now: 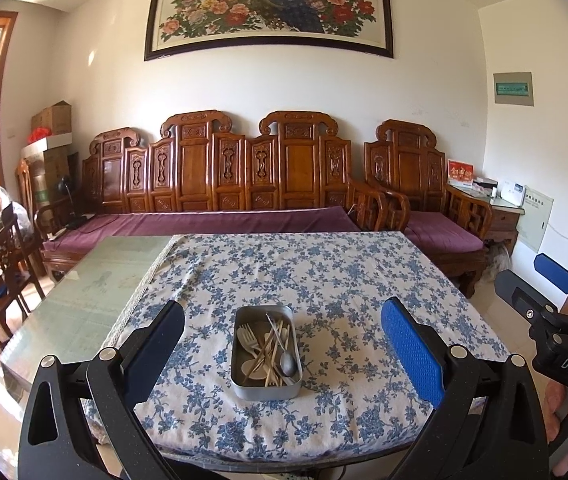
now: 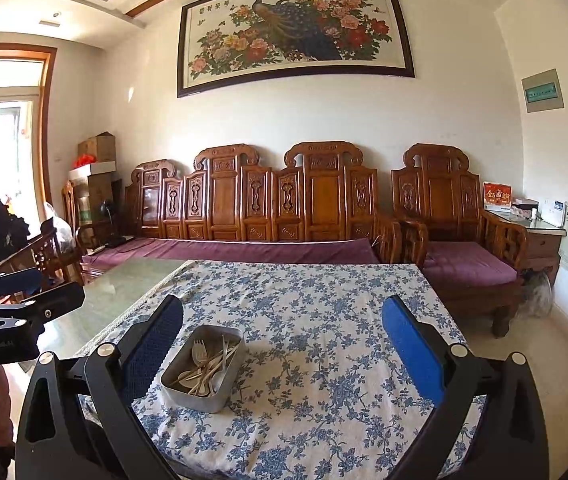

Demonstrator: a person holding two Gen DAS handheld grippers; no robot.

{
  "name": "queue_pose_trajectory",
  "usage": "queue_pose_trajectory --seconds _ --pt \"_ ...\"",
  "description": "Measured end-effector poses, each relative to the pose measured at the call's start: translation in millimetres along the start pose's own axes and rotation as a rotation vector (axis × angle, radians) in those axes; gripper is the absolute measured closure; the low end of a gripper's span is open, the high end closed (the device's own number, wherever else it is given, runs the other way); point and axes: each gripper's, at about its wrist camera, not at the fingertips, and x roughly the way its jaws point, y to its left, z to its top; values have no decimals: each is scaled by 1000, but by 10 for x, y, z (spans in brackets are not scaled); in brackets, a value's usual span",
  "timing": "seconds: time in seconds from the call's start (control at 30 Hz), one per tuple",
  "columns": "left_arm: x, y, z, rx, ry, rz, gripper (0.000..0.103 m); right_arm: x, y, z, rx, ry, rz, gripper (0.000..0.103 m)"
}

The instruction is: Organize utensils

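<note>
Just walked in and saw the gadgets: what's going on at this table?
A person holds the left tongs and the right tongs, both open and empty, over the blue-flowered tablecloth. Neither touches the rectangular metal tin, which holds jumbled pale forks, spoons, chopsticks and one metal spoon. Sorting hasn't begun.

Glass-topped table (image 1: 84,292), partly under a blue-flowered cloth (image 1: 323,280). On the cloth, one metal tin (image 1: 266,390) of utensils (image 1: 272,348).

A home living rm: carved wooden sofa (image 1: 220,176) w/ purple cushions along the wall, big framed peacock painting (image 1: 272,4) above, floral cloth (image 1: 303,280) over the table, cardboard boxes (image 1: 50,136) stacked by the window
</note>
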Motion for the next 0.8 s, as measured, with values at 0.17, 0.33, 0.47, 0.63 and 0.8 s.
queue_pose_trajectory --seconds 0.17,0.33,0.47,0.63,0.8 --pt "-11 -4 0 2 0 -5 8 2 4 -2 0 0 1 3" --pt "-14 -9 7 1 -2 -5 8 1 2 -5 1 0 1 3" --pt "-17 -20 9 2 -5 -8 8 1 -1 -7 0 0 1 3" --pt "-37 -17 4 4 -9 -12 8 1 -1 -2 1 -1 1 3" --pt "-38 -21 5 4 -9 -12 8 3 0 -4 2 -1 2 3"
